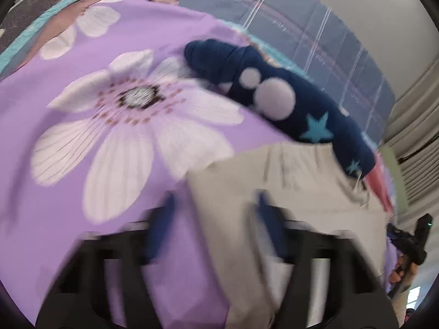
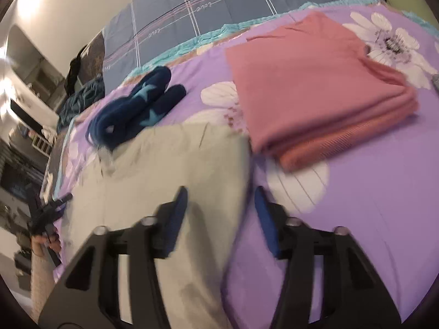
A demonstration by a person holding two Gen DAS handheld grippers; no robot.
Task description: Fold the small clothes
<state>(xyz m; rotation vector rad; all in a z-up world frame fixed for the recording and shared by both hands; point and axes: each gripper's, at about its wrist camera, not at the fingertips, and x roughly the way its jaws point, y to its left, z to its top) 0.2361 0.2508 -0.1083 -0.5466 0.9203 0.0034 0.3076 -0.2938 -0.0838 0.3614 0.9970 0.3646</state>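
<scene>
A beige garment (image 1: 288,181) lies flat on the purple flowered bedspread (image 1: 82,87). My left gripper (image 1: 214,205) is open over the garment's left edge, blurred. My right gripper (image 2: 221,200) is open over the same beige garment's (image 2: 164,170) right edge. A dark blue rolled garment with stars (image 1: 274,90) lies just beyond the beige one; it also shows in the right wrist view (image 2: 137,109). A folded pink garment (image 2: 315,87) lies to the right on the bedspread (image 2: 370,186).
A grey-blue checked pillow (image 2: 219,8) lies along the head of the bed, also in the left wrist view (image 1: 315,38). The other hand-held gripper shows at the right edge (image 1: 411,244) and at the left edge (image 2: 46,219). Dark clothes (image 2: 79,98) lie at far left.
</scene>
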